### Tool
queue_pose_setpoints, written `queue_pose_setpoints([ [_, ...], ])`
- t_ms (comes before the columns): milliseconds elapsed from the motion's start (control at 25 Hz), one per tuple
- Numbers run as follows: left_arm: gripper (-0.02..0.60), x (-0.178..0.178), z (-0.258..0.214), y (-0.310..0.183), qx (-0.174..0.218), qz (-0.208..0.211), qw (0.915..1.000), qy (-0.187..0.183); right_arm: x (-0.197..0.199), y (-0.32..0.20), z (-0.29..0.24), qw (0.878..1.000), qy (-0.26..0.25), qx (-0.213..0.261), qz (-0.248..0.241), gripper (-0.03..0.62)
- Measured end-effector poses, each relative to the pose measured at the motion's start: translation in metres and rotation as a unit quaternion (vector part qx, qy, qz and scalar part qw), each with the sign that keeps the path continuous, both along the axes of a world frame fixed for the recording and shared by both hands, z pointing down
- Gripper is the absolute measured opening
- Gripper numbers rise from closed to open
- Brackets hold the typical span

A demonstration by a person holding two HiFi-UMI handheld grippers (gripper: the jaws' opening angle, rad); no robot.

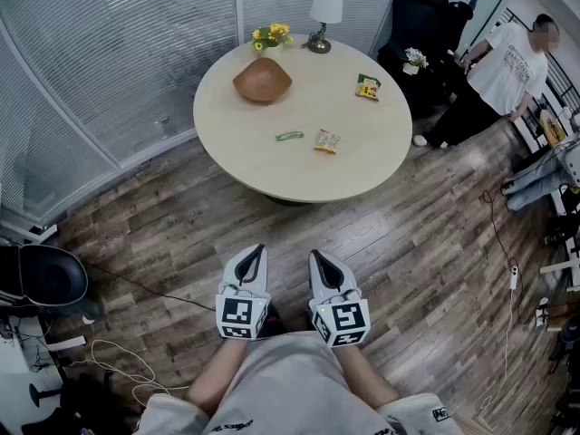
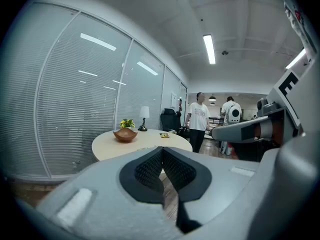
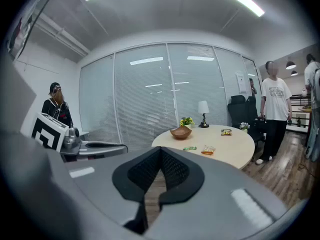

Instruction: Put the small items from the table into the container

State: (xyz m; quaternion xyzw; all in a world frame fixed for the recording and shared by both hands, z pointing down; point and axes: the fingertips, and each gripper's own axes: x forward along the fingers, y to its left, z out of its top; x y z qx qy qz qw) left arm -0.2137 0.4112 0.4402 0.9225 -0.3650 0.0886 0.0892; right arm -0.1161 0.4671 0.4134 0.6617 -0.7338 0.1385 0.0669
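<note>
Green packet [image 1: 289,136], orange packet [image 1: 326,140] and yellow packet [image 1: 367,86] all on the table [image 1: 272,178] at 12 o'clock, well apart from both grippers, none in the bowl [image 1: 262,81]. Print on all three too small to read.

Nearest, at 6 o'clock: arms and lap of the person holding the grippers, cut off by the bottom edge of the head view. Left gripper [image 1: 255,252] and right gripper [image 1: 318,257] side by side over the wood floor [image 1: 408,243], aimed at 12, each closed pad against pad with nothing between.

Much of the table top hidden behind the closed jaws in the left gripper view, with only the bowl [image 2: 125,134] and one packet [image 2: 164,134] showing; all three packets in sight in the right gripper view.

Open floor between the jaw tips and the table's near rim. Cable [image 1: 136,284] at 9 o'clock of the grippers; dark seat [image 1: 45,275] cut off by the left edge.

On the table: green packet near the middle, orange packet just beside it at its 3 o'clock, not touching. Yellow packet at 1 o'clock, near the right rim. Bowl at 11 o'clock, apart from every packet. Flowers [image 1: 271,36] and lamp [image 1: 323,14] at the far rim.

Beyond: blinds [image 1: 136,53] close behind the table from 9 to 12. Office chair [image 1: 419,16] and standing person [image 1: 503,71] at 2 o'clock, near the table's right side. Clutter at 3 o'clock, cut off and hard to make out.
</note>
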Motion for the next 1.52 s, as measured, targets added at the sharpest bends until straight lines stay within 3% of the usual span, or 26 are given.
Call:
queue_pose_setpoints([
  [520, -0.005, -0.003, -0.005, -0.015, 0.004, 0.013, 0.9999, 0.002, -0.007, -0.013, -0.009, 1.0, -0.006, 0.021, 0.008, 0.003],
  [960, -0.003, 0.017, -0.003, -0.047, 0.008, 0.032, 0.9994, -0.007, 0.014, -0.039, 0.002, 0.999, -0.017, 0.011, 0.027, 0.002],
  [1200, -0.003, 0.035, 0.008, -0.09, -0.001, 0.037, 0.999, -0.023, 0.04, -0.092, 0.02, 0.999, -0.03, 0.004, 0.028, 0.002],
  [1520, -0.003, 0.079, 0.022, -0.185, -0.023, 0.011, 0.999, -0.037, 0.101, -0.199, 0.037, 1.0, -0.025, -0.011, 0.007, 0.002],
])
